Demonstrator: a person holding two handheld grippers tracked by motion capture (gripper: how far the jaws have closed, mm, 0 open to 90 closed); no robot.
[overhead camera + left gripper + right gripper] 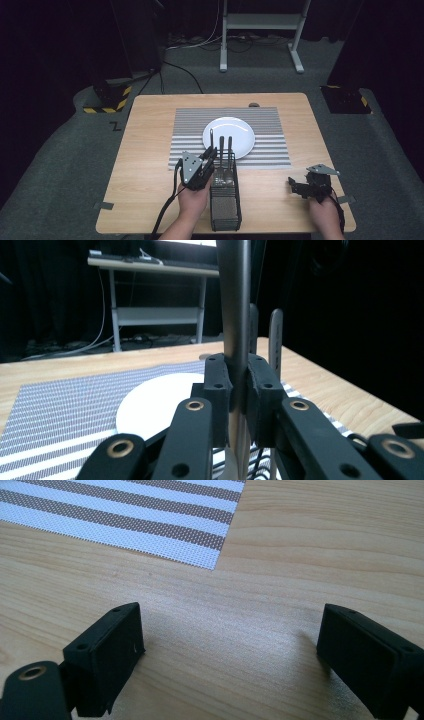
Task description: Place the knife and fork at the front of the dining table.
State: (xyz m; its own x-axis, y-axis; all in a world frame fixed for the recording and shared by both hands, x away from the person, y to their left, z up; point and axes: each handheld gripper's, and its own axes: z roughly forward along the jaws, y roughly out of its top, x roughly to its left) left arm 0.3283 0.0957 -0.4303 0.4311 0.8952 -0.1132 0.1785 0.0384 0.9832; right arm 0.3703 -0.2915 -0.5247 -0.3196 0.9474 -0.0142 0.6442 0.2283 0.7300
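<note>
1. The left gripper (239, 385) is clamped on a metal handle (234, 300); its pads press the stem from both sides, and the handle stands upright between them.
2. In the high view the left gripper (210, 156) sits at the far left corner of a black mesh caddy (225, 205), held by the left hand (194, 197).
3. The gripped handle (211, 137) rises from the caddy's far end, with two more handles (226, 145) just to its right.
4. The caddy stands at the near edge of the table (145, 165), its far end touching the near edge of a striped mat (185, 135).
5. A white plate (235, 131) lies on the mat, just beyond the caddy.
6. The right gripper (230, 655) has its jaws wide apart, with nothing between them, over bare wood near the mat's corner (210, 555).
7. In the high view the right gripper (300, 187) rests near the table's near right corner, well apart from the caddy, held by the right hand (325, 215).
</note>
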